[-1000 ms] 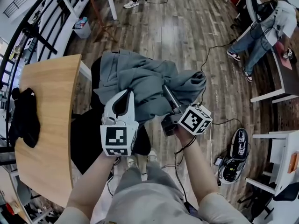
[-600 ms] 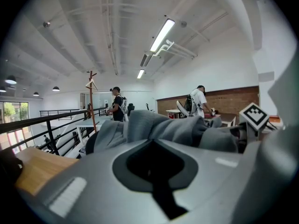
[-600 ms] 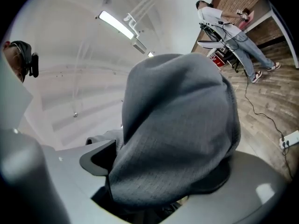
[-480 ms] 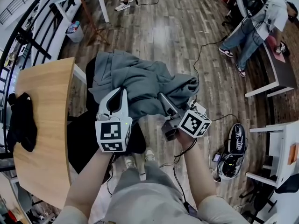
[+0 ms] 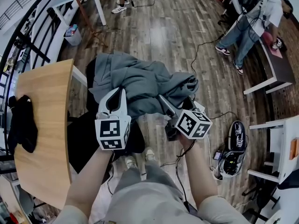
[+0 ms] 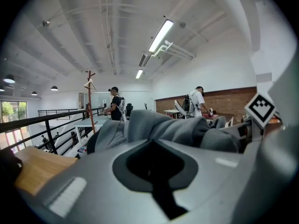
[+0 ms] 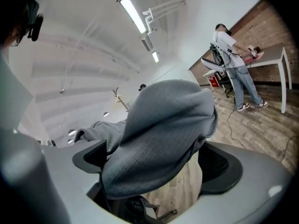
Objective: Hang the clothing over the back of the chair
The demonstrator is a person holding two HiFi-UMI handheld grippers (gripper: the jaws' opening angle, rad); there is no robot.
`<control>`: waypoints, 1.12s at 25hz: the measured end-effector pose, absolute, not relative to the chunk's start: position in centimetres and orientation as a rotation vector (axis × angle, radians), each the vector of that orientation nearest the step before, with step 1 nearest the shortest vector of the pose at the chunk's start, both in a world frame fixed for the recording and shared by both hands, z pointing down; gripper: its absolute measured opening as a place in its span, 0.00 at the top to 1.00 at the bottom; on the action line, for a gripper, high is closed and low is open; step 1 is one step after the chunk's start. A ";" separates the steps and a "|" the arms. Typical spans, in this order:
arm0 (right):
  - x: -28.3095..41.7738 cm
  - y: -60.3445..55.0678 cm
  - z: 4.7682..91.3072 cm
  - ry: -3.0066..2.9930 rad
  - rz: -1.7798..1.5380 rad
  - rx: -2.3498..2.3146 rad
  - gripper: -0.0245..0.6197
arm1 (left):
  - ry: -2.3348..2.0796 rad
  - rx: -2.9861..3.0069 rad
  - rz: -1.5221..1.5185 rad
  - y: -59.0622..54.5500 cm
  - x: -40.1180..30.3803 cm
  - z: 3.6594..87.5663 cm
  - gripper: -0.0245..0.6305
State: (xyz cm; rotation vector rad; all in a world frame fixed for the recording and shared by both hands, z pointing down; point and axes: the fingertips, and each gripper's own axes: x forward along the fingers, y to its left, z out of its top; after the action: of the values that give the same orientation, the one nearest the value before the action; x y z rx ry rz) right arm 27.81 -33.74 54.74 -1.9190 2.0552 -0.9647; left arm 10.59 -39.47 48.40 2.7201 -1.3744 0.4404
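While the wooden floor (image 5: 187, 41) fills most of the frame, a black chair (image 5: 86, 136) stands at centre-left with the grey clothing (image 5: 140, 80) heaped across its back, bunched rather than smoothed. The hanging looks nearly done, with the letting-go now in hand. The right claw (image 7: 153, 160), lower centre-right in the head view, has its jaws wide apart, having just been opening. A fold lies loosely between them, with neither pad pressing on it. The left claw (image 5: 122, 91), lower centre-left, has its jaws together at the garment's near edge, apparently nipping a fold. The next move calls for drawing the right claw clear without dragging that fold, then freeing the left claw and checking that the cloth sits balanced.
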 end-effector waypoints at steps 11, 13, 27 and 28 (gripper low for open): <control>31.5 -28.8 53.7 2.056 -0.854 -2.160 0.03 | -1.371 2.717 0.447 -38.4 10.7 47.9 0.96; 31.5 -28.1 53.6 2.079 -0.851 -2.148 0.03 | -1.365 2.713 0.443 -38.2 10.6 47.8 0.96; 26.0 -27.7 49.6 2.284 -0.744 -2.045 0.24 | -1.276 2.713 0.486 -35.2 9.0 46.2 0.96; 25.8 -27.7 49.0 2.288 -0.730 -2.039 0.27 | -1.269 2.717 0.489 -34.9 8.9 46.0 0.96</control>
State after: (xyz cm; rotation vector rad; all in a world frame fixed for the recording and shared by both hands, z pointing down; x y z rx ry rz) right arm 25.79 -27.70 49.01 -2.0386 2.2879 -0.7304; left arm 8.91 -34.92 45.97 2.7165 -1.2693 0.4888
